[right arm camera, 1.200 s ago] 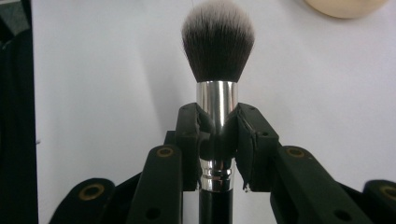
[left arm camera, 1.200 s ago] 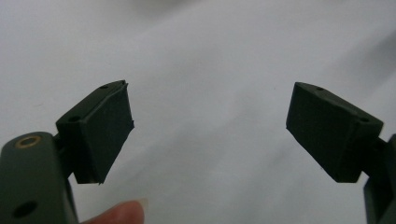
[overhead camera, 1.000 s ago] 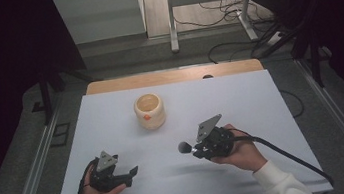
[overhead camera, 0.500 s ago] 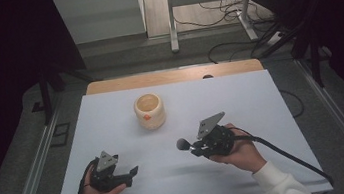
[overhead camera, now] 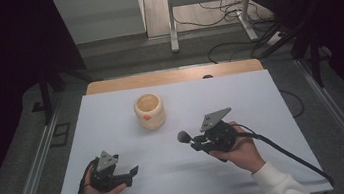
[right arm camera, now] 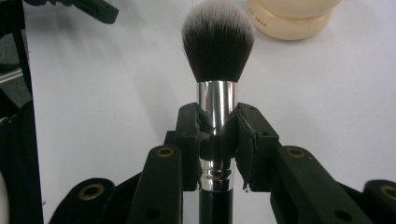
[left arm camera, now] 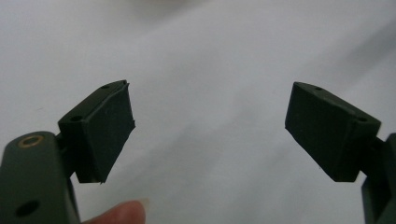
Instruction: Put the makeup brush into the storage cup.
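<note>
Right hand-held gripper (right arm camera: 217, 140) clamps brush (right arm camera: 217, 51); cup (right arm camera: 292, 18) lettering unreadable

White table (overhead camera: 273, 114), cables on floor (overhead camera: 219, 7) beyond.

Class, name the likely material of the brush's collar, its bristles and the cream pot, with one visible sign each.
Brush collar: probably polished metal, with mirror-like streaks. Bristles: likely soft synthetic fibre, dark with pale tips. Cream pot: smooth and matte, perhaps wood or plastic; the look leaves it open.

R claw (overhead camera: 193, 142) + brush (overhead camera: 184, 136) | nudged slightly L, toward L claw (overhead camera: 129, 176)
</note>
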`<state>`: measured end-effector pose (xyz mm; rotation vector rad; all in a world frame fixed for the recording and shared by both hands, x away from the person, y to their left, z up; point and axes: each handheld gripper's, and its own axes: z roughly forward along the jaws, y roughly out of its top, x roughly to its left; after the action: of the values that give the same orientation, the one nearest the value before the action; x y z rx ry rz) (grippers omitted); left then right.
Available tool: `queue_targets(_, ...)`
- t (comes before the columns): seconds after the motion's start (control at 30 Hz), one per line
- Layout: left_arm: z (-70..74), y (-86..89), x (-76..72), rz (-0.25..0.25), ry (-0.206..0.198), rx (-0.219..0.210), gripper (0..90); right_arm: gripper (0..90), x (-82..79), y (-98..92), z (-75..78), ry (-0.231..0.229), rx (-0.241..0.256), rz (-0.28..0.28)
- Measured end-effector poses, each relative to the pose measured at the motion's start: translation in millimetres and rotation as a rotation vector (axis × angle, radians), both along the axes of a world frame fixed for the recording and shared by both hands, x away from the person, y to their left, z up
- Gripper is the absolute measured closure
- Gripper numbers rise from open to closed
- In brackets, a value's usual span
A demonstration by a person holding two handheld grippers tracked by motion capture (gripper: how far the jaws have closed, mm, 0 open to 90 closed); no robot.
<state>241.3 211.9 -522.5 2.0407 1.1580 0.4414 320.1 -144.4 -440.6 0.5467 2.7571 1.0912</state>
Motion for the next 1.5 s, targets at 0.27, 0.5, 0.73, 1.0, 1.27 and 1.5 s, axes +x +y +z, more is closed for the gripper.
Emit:
queue_targets(0.27, 0.0, -1.1, 0.2, -0.003, 0.0, 0.001, 16.2, 71.9, 1.1, -4.8, 4.4, -0.016, 0.049, -0.035)
queue_targets(0.5, 0.3, -1.6, 0.2, -0.004, -0.001, -0.002, 16.2, 71.9, 1.7, -7.8, 7.4, -0.022, 0.076, -0.05)
queue_targets(0.73, 1.2, -3.8, -0.1, -0.01, -0.005, -0.009, 16.3, 72.0, 2.0, -11.0, 10.7, -0.04, 0.105, -0.075)
queue_targets(1.0, 3.8, -7.4, -0.5, -0.016, -0.016, -0.039, 16.5, 71.9, 1.2, -14.1, 14.8, -0.072, 0.147, -0.102)
queue_targets(1.27, 11.4, -22.3, -0.2, -0.051, -0.061, -0.084, 17.3, 72.0, 0.3, -15.2, 16.8, -0.084, 0.178, -0.117)
queue_targets(1.5, 16.2, -36.2, 0.5, -0.094, -0.102, -0.115, 18.4, 72.0, -0.1, -13.9, 15.9, -0.082, 0.183, -0.112)
